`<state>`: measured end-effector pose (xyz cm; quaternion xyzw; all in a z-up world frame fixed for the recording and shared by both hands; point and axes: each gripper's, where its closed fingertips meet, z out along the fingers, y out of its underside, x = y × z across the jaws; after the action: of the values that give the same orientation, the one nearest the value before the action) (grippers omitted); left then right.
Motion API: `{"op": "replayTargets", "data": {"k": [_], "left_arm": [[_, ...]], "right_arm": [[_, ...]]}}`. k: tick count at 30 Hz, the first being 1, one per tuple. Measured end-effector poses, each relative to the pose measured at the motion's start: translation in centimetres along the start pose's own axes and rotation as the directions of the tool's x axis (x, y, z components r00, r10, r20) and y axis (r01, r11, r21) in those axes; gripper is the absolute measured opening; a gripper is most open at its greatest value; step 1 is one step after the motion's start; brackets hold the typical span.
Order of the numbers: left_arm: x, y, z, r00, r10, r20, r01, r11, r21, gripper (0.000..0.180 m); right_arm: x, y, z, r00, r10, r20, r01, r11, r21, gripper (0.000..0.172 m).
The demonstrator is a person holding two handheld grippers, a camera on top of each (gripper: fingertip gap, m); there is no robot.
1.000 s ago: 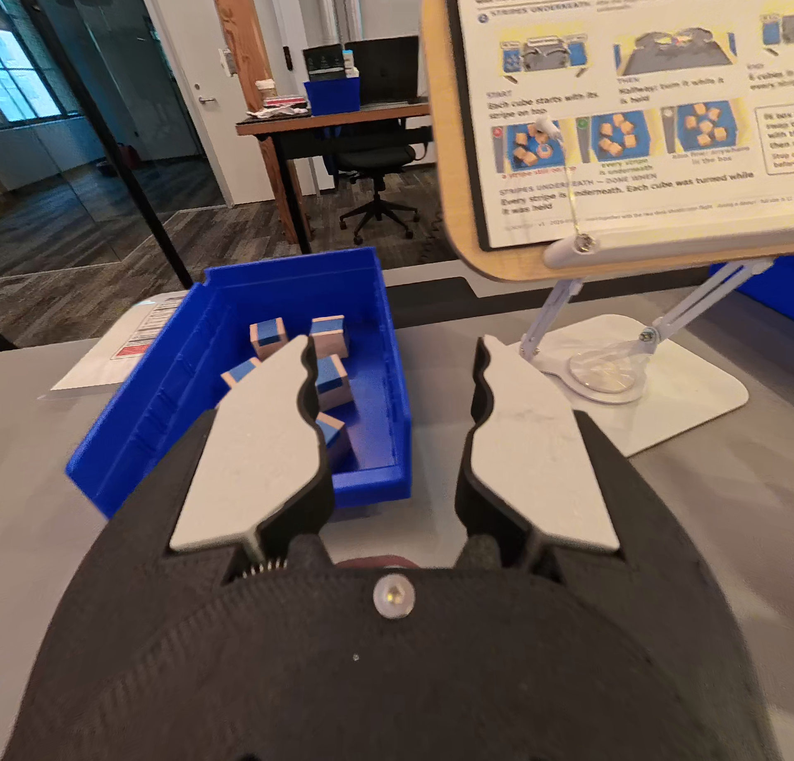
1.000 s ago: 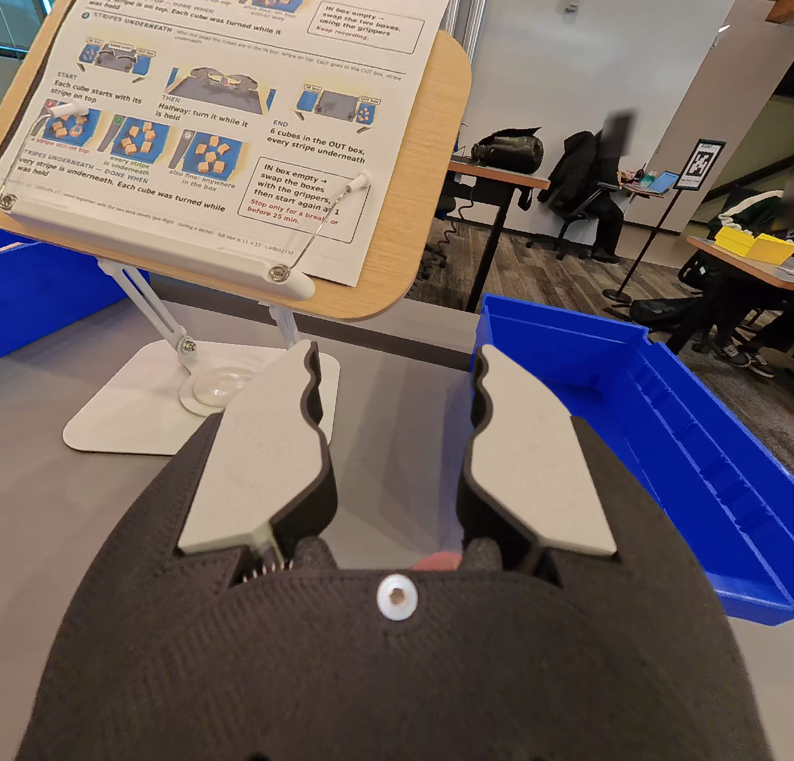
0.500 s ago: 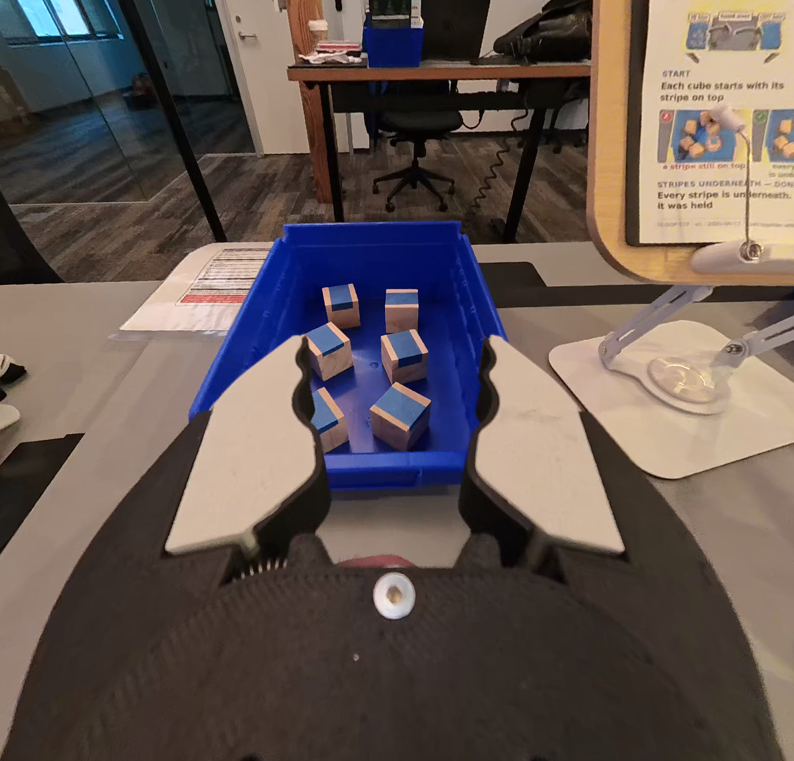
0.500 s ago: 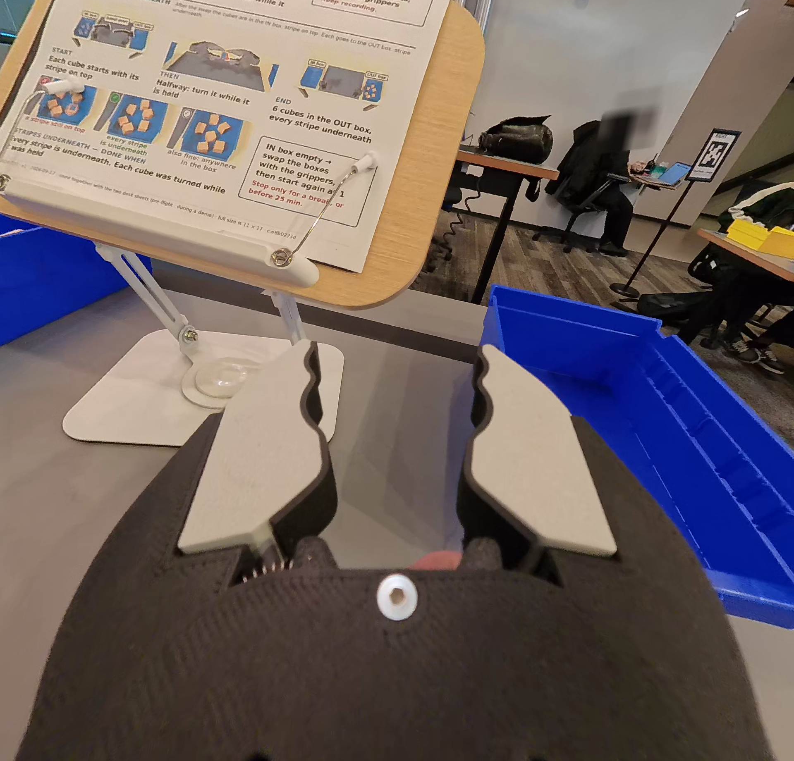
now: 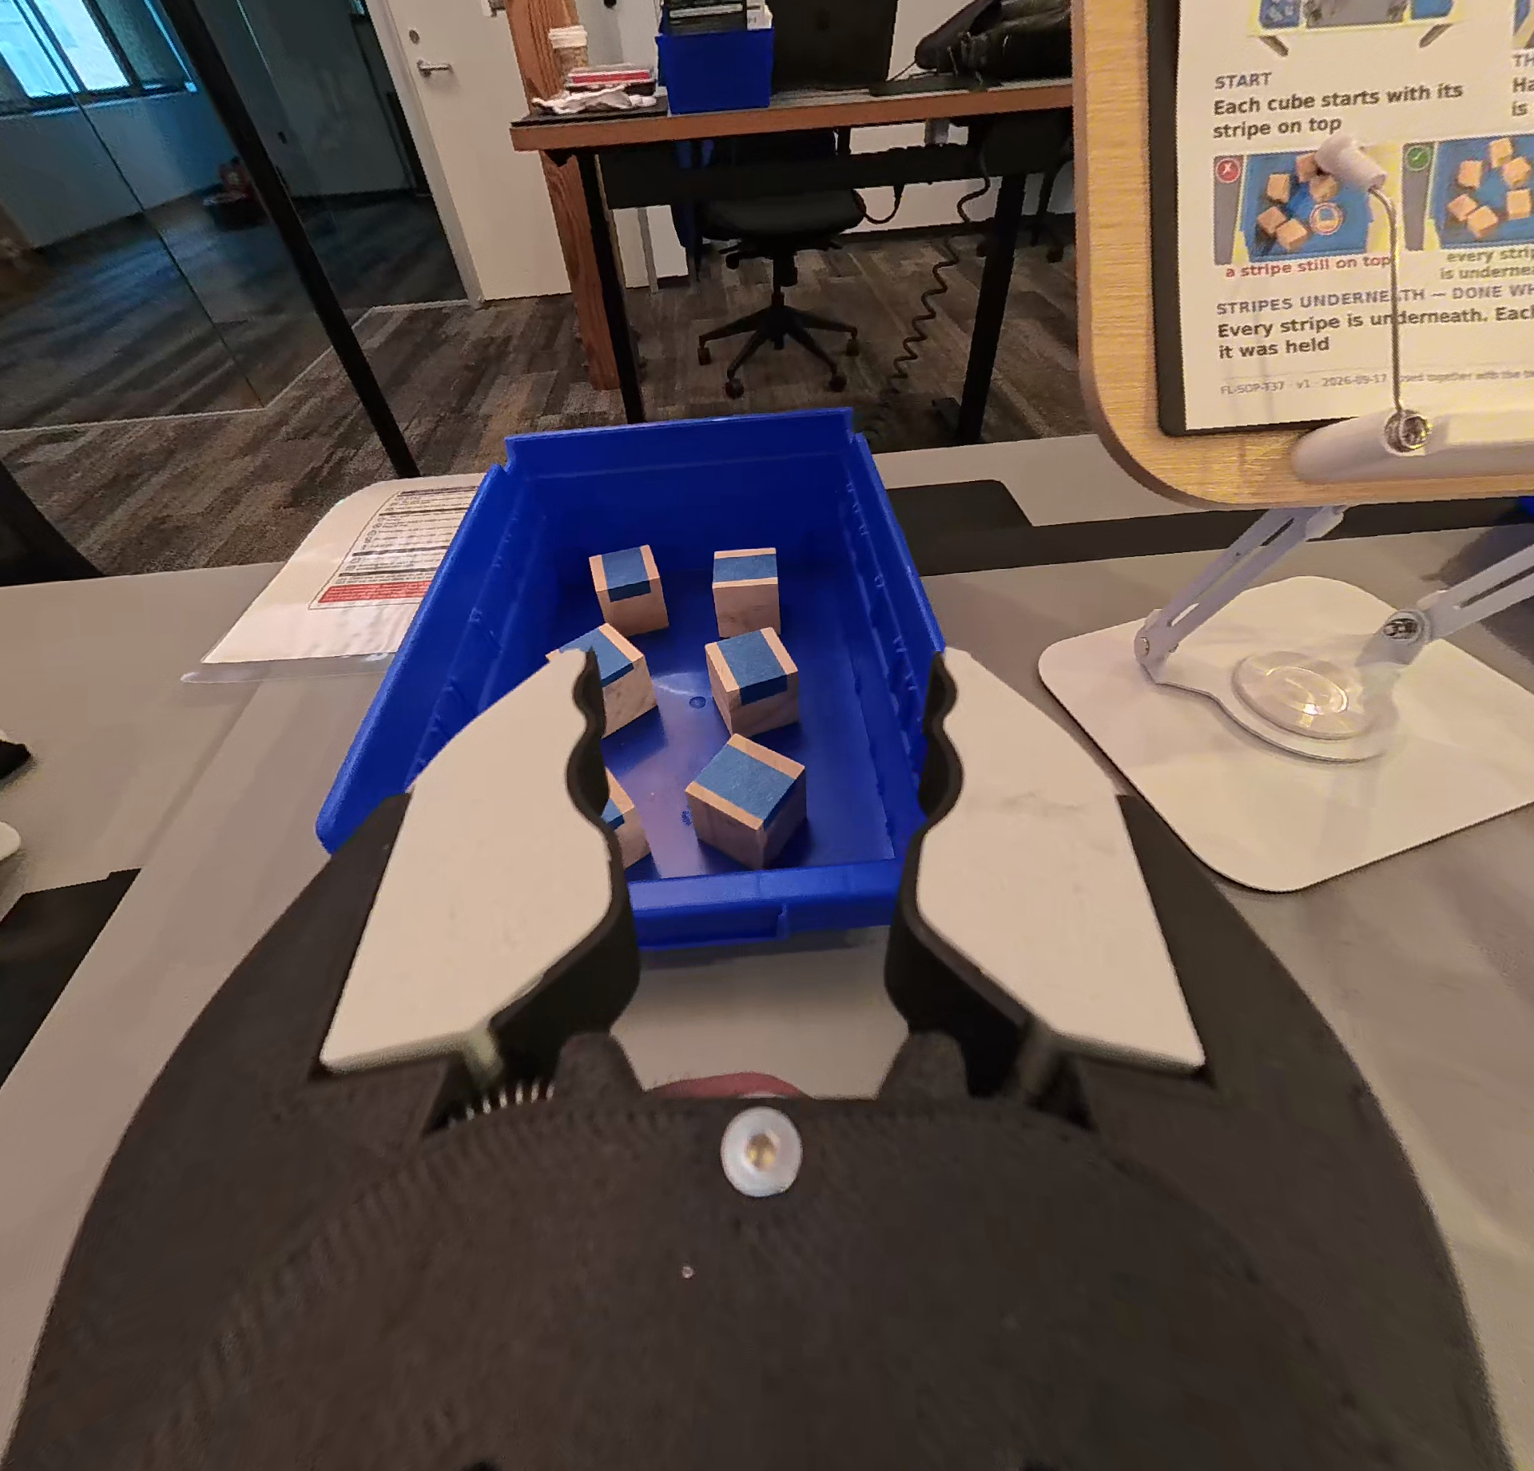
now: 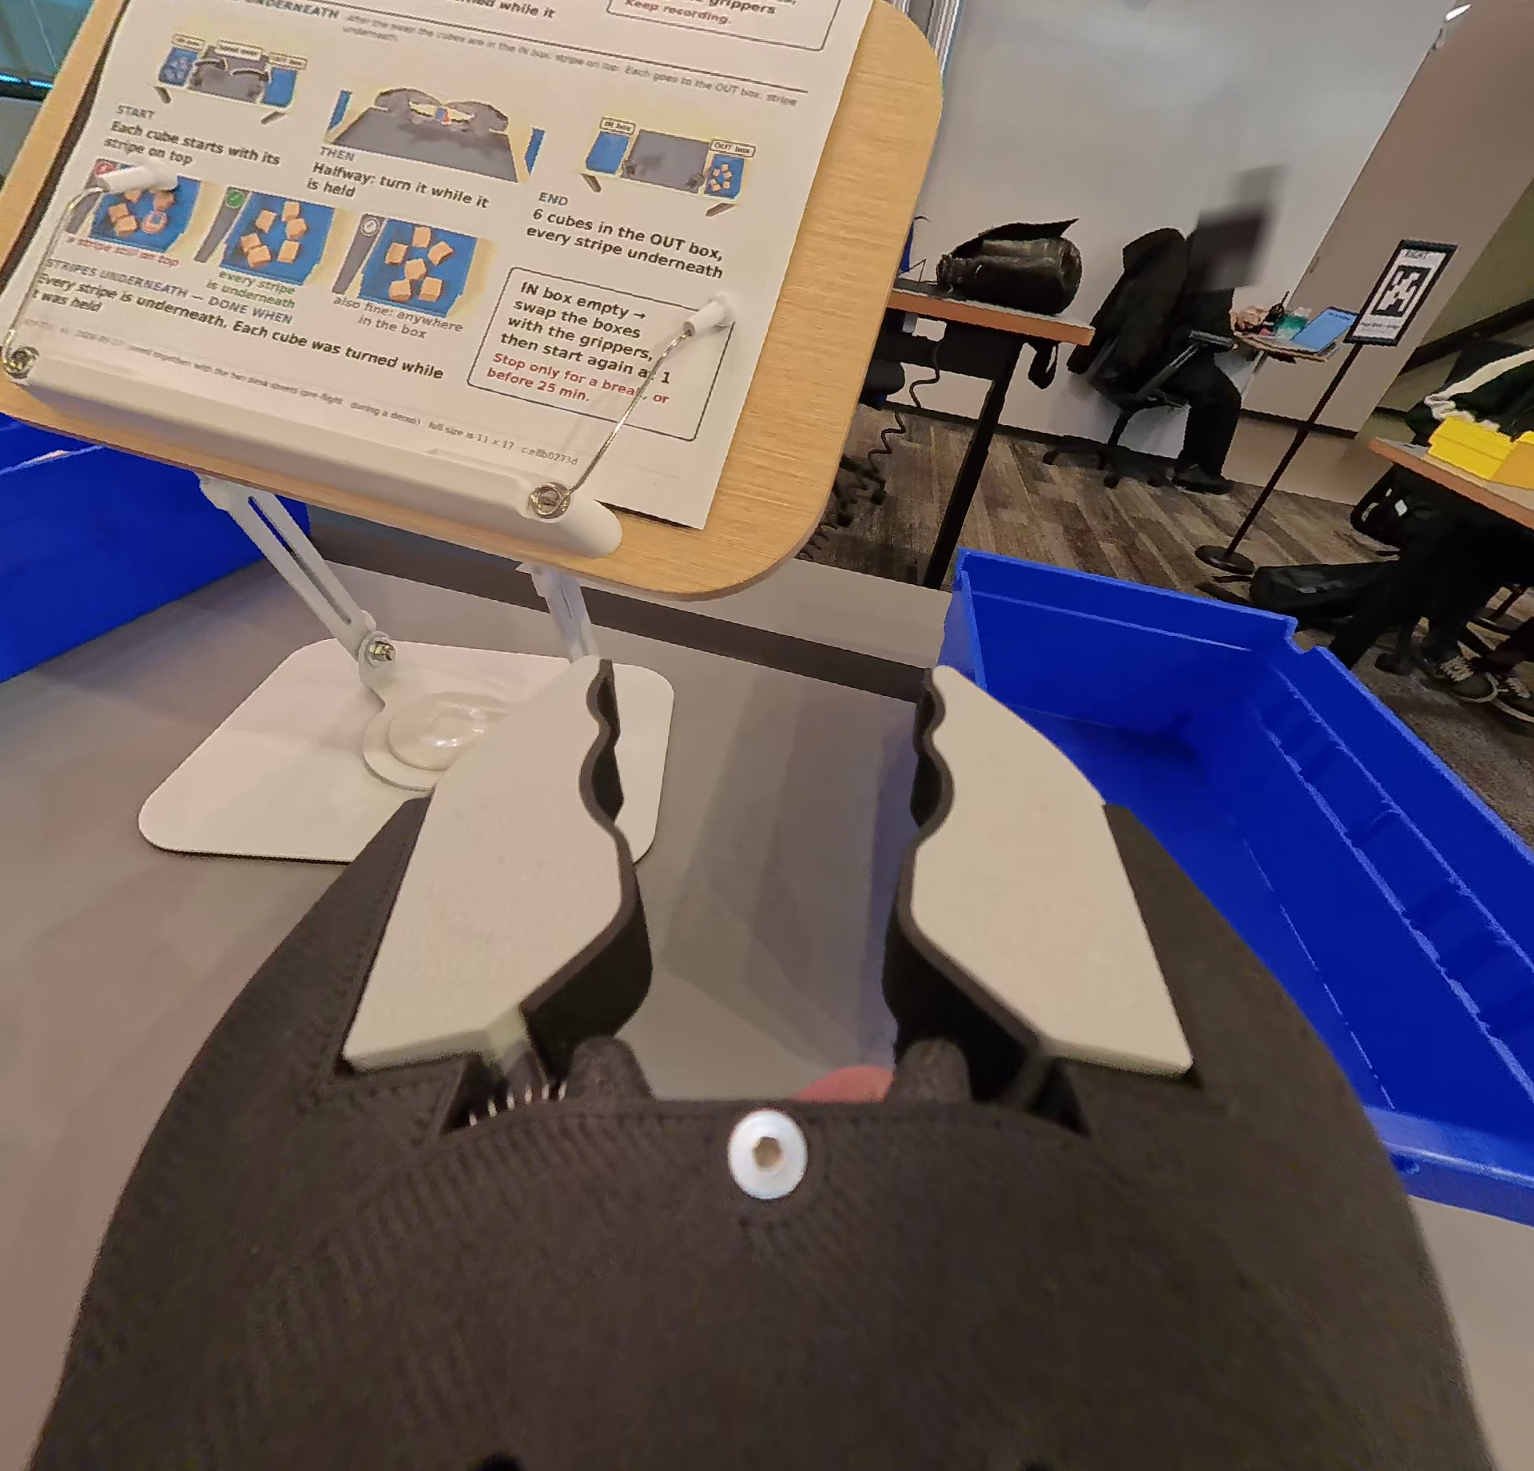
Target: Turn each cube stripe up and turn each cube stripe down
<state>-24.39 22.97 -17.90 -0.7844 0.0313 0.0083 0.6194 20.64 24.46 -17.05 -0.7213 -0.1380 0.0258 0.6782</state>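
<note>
In the left wrist view a blue bin (image 5: 880, 601) stands on the grey table and holds several wooden cubes with blue stripes on top, among them one near the front (image 5: 745, 800) and one at mid right (image 5: 751, 680). My left gripper (image 5: 762, 684) is open and empty, held above the bin's front end with its fingers apart over the cubes. In the right wrist view my right gripper (image 6: 768, 688) is open and empty above bare table. A second blue bin (image 6: 1328, 833) with nothing in view inside lies to its right.
A wooden stand (image 6: 863, 285) with a printed instruction sheet rises on a white base (image 6: 274, 775) between the two bins; it also shows in the left wrist view (image 5: 1121, 269). A laminated paper (image 5: 365, 576) lies left of the cube bin. Desks, chairs and a seated person (image 6: 1195, 352) lie beyond.
My left gripper has swung left and moved in, so the cube bin now sits centred between its fingers and closer. The right gripper has barely shifted. Both stay open and empty.
</note>
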Motion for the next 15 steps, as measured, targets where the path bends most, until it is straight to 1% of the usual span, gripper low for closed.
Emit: {"op": "replayTargets", "data": {"k": [10,15], "left_arm": [[0.2,-0.5,-0.3,1.0,-0.01,-0.011,0.01,1.0,0.014,0.073],[1.2,-0.7,-0.3,0.999,-0.006,-0.031,0.007,1.0,0.018,0.073]], "right_arm": [[-0.9,-0.3,-0.1,1.0,-0.014,0.019,0.014,1.0,0.002,0.069],[-1.2,-0.2,0.0,0.999,-0.017,0.031,0.017,1.0,-0.001,0.069]]}}
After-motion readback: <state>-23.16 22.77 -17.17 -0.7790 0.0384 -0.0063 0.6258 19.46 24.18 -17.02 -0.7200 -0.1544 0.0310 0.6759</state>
